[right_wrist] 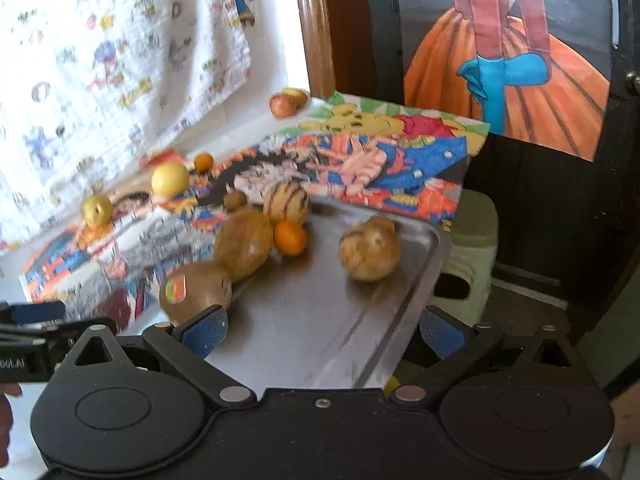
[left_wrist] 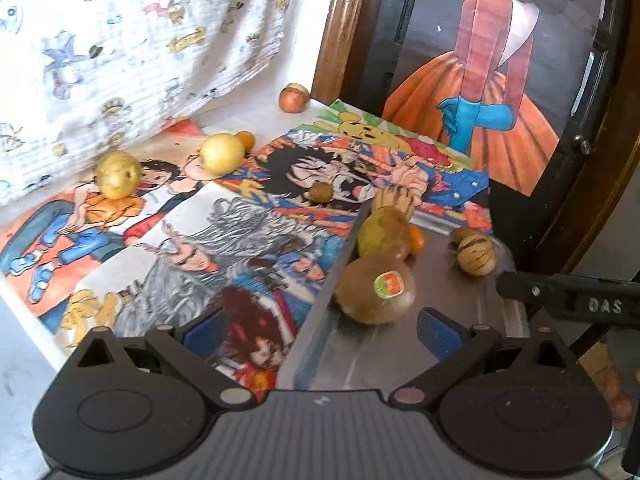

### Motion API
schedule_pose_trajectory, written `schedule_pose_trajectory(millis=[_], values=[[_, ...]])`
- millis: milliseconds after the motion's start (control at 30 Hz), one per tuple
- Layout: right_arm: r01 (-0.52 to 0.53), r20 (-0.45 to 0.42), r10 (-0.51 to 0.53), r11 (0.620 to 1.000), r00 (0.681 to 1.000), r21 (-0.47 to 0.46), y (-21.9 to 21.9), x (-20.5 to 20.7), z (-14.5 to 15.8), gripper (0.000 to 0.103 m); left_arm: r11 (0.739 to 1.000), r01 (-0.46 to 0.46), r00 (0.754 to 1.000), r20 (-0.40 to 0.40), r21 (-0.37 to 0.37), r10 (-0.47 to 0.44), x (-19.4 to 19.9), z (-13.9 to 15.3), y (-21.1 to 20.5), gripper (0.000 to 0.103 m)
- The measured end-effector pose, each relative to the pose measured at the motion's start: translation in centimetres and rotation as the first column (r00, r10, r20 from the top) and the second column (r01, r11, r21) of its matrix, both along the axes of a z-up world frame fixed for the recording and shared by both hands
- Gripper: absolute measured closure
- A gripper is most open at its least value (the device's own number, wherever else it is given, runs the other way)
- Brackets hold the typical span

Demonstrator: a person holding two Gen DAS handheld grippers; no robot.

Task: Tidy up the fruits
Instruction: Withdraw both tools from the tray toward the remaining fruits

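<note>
A steel tray (left_wrist: pixel 460 312) (right_wrist: pixel 320 320) lies at the table's right edge. On it are a brown kiwi with a sticker (left_wrist: pixel 374 292) (right_wrist: pixel 196 290), a brownish pear (left_wrist: pixel 384 234) (right_wrist: pixel 244 242), a small orange (left_wrist: pixel 417 238) (right_wrist: pixel 291 238), and two striped pale fruits (left_wrist: pixel 476 256) (right_wrist: pixel 370 250) (right_wrist: pixel 287 202). My left gripper (left_wrist: pixel 320 336) is open just before the kiwi. My right gripper (right_wrist: pixel 324 330) is open over the tray's near part; its left pad (right_wrist: pixel 206 330) is close to the kiwi.
Loose fruit lies on the cartoon-printed table cover: two yellow apples (left_wrist: pixel 118 174) (left_wrist: pixel 222 153), a small kiwi (left_wrist: pixel 321 192), a small orange (left_wrist: pixel 246 140) and a red apple (left_wrist: pixel 294 99) at the back. A printed cloth hangs at the left. A dark framed painting stands at the right.
</note>
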State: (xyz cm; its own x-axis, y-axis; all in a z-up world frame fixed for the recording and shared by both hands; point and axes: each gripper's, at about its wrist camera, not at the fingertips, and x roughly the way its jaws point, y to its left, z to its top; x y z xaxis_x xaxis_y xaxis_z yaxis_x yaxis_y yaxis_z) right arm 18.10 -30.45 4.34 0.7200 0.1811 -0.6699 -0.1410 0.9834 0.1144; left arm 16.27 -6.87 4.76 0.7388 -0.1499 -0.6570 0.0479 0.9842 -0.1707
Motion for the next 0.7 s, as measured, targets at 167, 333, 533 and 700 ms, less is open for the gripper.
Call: schedule_pose_trajectory(millis=[167,333,533,700], values=[[0.031,-0.051,-0.03,0.999,0.998,0.019,1.2,-2.5,-0.4,0.001,0.998,-0.006,0.999,-0.031,0.066,0.008,-0.7,-0.3,0.7,0.0],[0.053,-0.112,-0.046,0.997,0.993,0.063,2.4,-4.9,-0.8,0.001,0.995,-0.025,0.998,-0.053,0.097,0.03,-2.0,-0.6,2.1,0.0],[0.03,-0.17,-0.019,0.998,0.985,0.061,4.7,-7.7,-1.0,0.001,0.989,-0.071,0.994,-0.071,0.133,0.081,-2.9,-0.8,3.9,0.0],[0.006,-0.209,0.014,0.995,0.978,0.096,6.1,-9.6,-0.9,0.001,0.982,-0.118,0.989,-0.071,0.149,0.13,-3.9,-1.0,6.0,0.0]])
